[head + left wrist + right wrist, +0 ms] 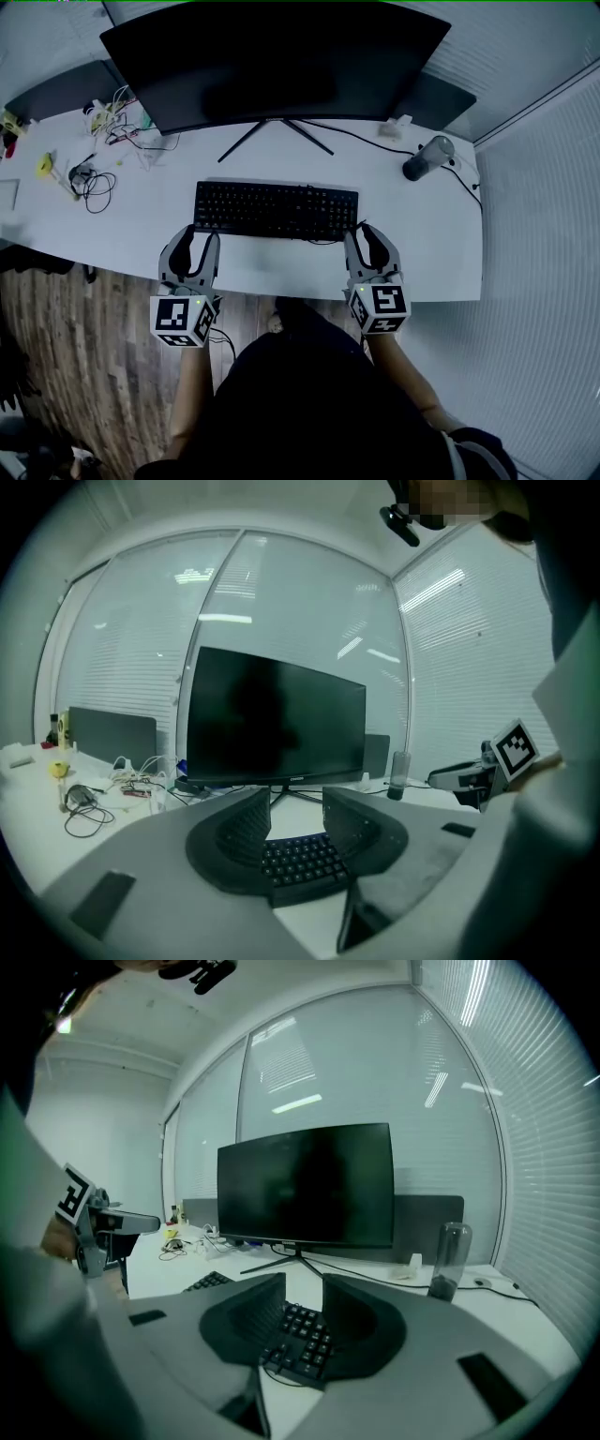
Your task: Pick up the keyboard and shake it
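Forearms in the head view rise from the person's dark clothing to the two grippers, which sit over the front edge of the desk (281,274). The left gripper (198,237) has its jaws spread, tips at the front left corner of the keyboard (276,210). In its own view the keys show in the gap between the jaws (300,860). The right gripper (363,233) is likewise spread at the keyboard's front right corner, and its view shows that end of the keys between the jaws (305,1330). Whether either gripper touches the keyboard cannot be told.

The black keyboard lies flat mid-desk, roughly parallel to the front edge, just in front of the stand of a dark monitor (272,61) (its screen is off). A grey bottle (428,157) stands near the back right corner with a cable beside it. Loose cables (94,181) and small items crowd the left end of the desk.
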`<state>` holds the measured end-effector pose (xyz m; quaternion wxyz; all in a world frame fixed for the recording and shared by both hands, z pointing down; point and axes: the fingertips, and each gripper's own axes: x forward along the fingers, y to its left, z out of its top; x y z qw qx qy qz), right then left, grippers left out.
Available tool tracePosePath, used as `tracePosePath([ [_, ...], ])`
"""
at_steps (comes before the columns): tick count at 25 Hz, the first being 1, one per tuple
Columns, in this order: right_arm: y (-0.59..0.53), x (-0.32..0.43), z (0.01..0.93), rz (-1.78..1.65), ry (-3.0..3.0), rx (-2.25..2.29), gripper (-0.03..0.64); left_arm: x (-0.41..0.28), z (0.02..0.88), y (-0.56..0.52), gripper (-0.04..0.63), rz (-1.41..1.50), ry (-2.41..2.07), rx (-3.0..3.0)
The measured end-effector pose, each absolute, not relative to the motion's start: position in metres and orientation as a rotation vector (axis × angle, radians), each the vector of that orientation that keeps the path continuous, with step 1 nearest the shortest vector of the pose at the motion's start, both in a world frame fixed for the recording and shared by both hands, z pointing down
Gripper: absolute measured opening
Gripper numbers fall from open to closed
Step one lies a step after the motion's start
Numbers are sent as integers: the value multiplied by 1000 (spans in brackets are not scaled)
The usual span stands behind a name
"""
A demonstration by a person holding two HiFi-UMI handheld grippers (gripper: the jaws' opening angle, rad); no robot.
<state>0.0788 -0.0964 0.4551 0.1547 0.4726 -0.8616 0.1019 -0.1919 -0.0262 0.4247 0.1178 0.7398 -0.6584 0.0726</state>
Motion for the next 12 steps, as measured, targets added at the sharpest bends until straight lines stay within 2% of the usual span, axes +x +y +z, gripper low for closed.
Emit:
tracePosePath([
  [5, -126, 98, 492, 353, -2375, 1340, 124, -213, 460, -66, 163, 150, -1845, 2078],
  [12, -137, 122, 548, 502, -2261, 1278, 138, -248, 528, -98, 177, 305, -1767, 1954],
])
